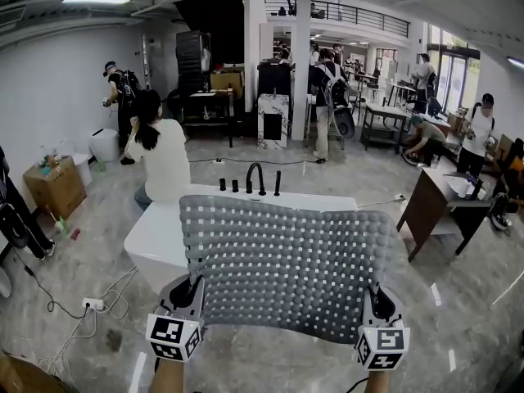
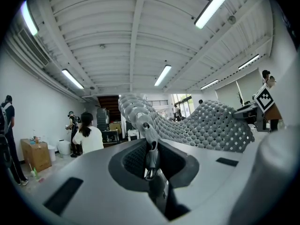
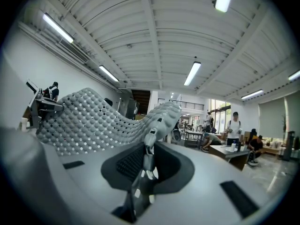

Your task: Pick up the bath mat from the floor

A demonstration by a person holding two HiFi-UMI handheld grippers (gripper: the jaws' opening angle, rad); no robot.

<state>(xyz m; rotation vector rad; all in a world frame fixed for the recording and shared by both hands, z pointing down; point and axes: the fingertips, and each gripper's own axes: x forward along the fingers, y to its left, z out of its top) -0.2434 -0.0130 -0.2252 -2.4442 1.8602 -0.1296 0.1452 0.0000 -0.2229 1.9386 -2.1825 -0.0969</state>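
Though mostly behind the bath mat [image 1: 286, 260], bathtub [image 1: 155, 240], only one end clear.

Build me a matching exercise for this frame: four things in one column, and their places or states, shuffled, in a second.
1 bath mat
2 bathtub
3 cardboard box
4 brown desk

A right side of the head view
B left side of the head view
C white, behind the mat, black faucet on its rim
D held up, left tool and right tool shut on its near edge

Pairs: 1-D, 2-C, 3-B, 4-A
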